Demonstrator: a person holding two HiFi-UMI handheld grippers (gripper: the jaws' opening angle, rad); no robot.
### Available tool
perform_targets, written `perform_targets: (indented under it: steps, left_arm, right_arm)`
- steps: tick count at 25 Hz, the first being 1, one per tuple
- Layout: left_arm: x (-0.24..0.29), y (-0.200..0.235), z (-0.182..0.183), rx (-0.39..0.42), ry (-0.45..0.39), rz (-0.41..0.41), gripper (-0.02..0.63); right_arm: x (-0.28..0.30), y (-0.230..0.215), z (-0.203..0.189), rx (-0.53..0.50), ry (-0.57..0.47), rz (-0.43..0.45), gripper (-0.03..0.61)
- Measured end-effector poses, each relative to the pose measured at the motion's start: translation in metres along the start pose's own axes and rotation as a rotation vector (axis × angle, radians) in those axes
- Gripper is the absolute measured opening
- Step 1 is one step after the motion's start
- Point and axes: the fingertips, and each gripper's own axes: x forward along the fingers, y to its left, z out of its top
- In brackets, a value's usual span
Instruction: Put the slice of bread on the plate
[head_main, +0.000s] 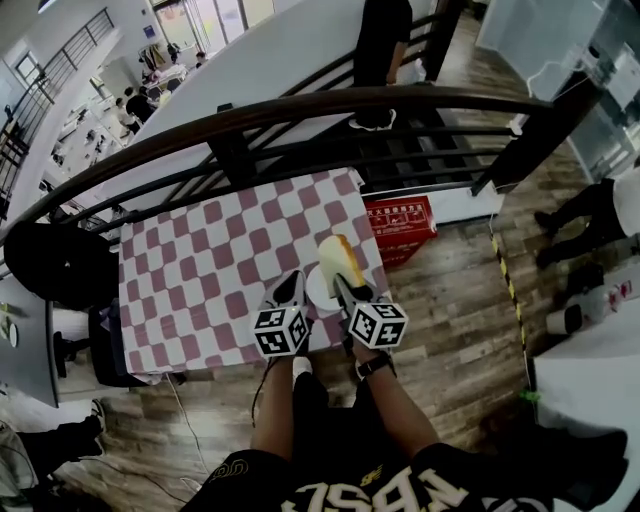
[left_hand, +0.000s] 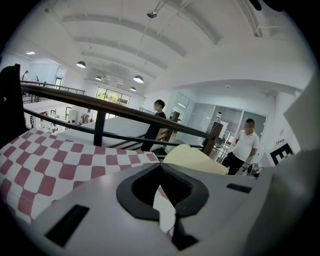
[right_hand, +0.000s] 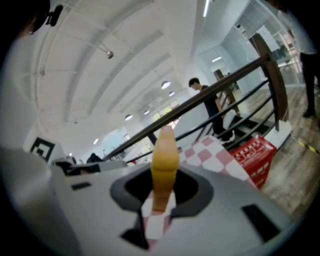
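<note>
A slice of bread with a yellow-brown crust stands on edge in my right gripper, which is shut on its lower end. In the right gripper view the bread rises upright from between the jaws. It hangs just above a white plate near the front right edge of the red-and-white checked tablecloth. My left gripper is just left of the plate, shut with nothing in it. The left gripper view shows the bread's pale face to the right and a sliver of plate past the jaws.
A dark railing runs along the table's far side. On the wooden floor to the table's right is a red crate. A black seat stands at the table's left end. People stand beyond the railing and at the right.
</note>
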Motion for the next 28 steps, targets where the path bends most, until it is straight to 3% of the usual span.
perform_targets:
  steps: [11,20,25,26,28]
  left_arm:
    - [0.003,0.033,-0.053,-0.080,0.086,0.036,0.018]
    - [0.002,0.055,-0.088,-0.124,0.142,0.054,0.018]
    - [-0.001,0.067,-0.101,-0.140,0.168,0.066,0.018]
    - [-0.001,0.068,-0.102,-0.143,0.170,0.068,0.018]
    - [-0.001,0.068,-0.102,-0.143,0.169,0.067,0.018]
  right_arm:
    - [0.017,-0.035,-0.073,0.093,0.124,-0.082,0.095]
    - [0.041,-0.055,-0.130,0.217,0.174,-0.097,0.097]
    - [0.050,-0.052,-0.148,0.218,0.215,-0.081,0.099]
    - [0.050,-0.053,-0.151,0.191,0.235,-0.091,0.128]
    - [0.049,-0.059,-0.158,0.132,0.287,-0.139,0.280]
